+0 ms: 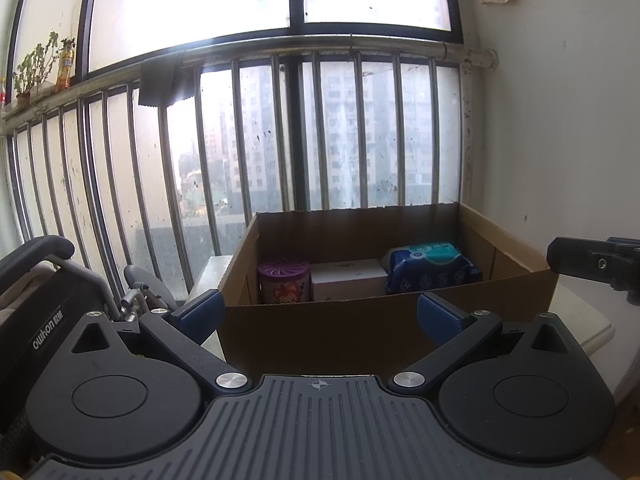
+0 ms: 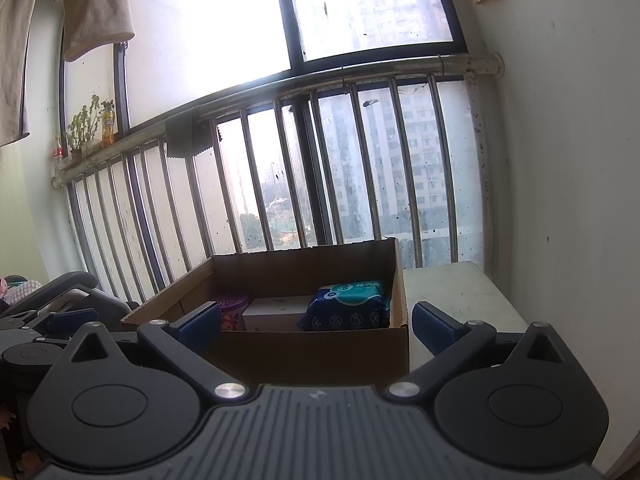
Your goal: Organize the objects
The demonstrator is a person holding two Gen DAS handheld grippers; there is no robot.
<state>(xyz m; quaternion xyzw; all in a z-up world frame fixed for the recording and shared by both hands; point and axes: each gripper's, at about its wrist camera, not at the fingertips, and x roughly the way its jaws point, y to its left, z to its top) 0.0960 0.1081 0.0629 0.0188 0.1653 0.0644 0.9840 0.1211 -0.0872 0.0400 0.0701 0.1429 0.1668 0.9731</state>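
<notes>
sitting ahead of both claws, the open brown cardboard box [image 1: 384,320] rests on a pale table [image 2: 460,292] and holds a purple round canister [image 1: 284,282], a white carton [image 1: 348,278] and a blue wipes pack [image 1: 432,266] side by side. left claw [image 1: 320,314] and right claw [image 2: 316,324] gape wide, empty, level, just short of the box.

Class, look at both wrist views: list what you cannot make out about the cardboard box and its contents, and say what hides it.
- Purple canister: its lower part is behind the cardboard box front wall in the left wrist view; the left finger covers half of it in the right wrist view.
- White carton: print too small to read.
- Blue wipes pack: label blurred, base hidden by the box wall.
- Box floor: hidden in both views.
</notes>
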